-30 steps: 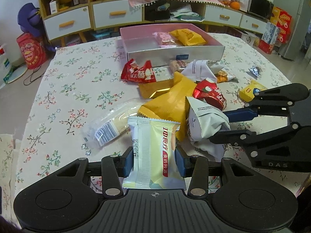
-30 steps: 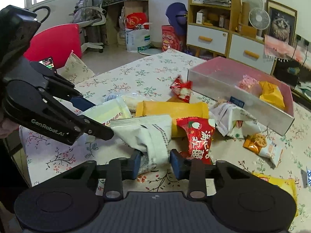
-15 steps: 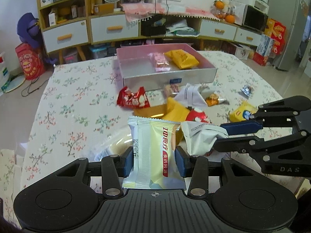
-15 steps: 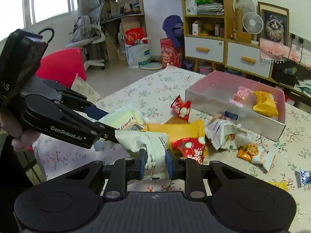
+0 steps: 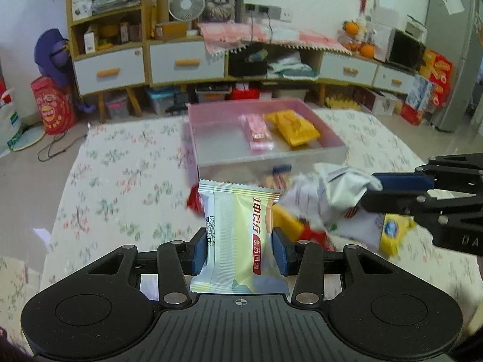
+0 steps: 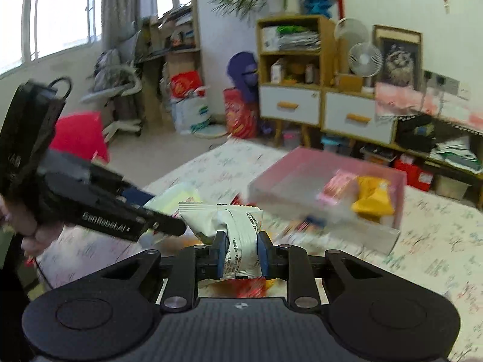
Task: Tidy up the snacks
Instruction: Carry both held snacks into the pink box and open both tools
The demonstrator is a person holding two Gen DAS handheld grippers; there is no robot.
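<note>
My left gripper (image 5: 240, 249) is shut on a pale green and white snack packet (image 5: 238, 235) with red lettering, held upright above the table. My right gripper (image 6: 241, 255) is shut on a crumpled white snack packet (image 6: 238, 229); the left wrist view shows that white snack packet (image 5: 332, 193) at the right gripper's tips, to the right. A pink box (image 5: 211, 138) stands behind on the flowered table, with a pink packet (image 5: 258, 129) and a yellow packet (image 5: 294, 126) inside. Loose red and yellow snacks (image 5: 305, 229) lie blurred below both grippers.
The flowered tablecloth (image 5: 126, 181) stretches to the left of the box. A yellow snack (image 5: 392, 232) lies at the right near the table edge. Cabinets with drawers (image 5: 181, 63), a fan and clutter line the far wall. A hand (image 6: 27, 226) holds the left gripper.
Both grippers have risen with their packets, away from the snack pile. The pile has dropped lower in view and the pink box has come closer to the centre.
</note>
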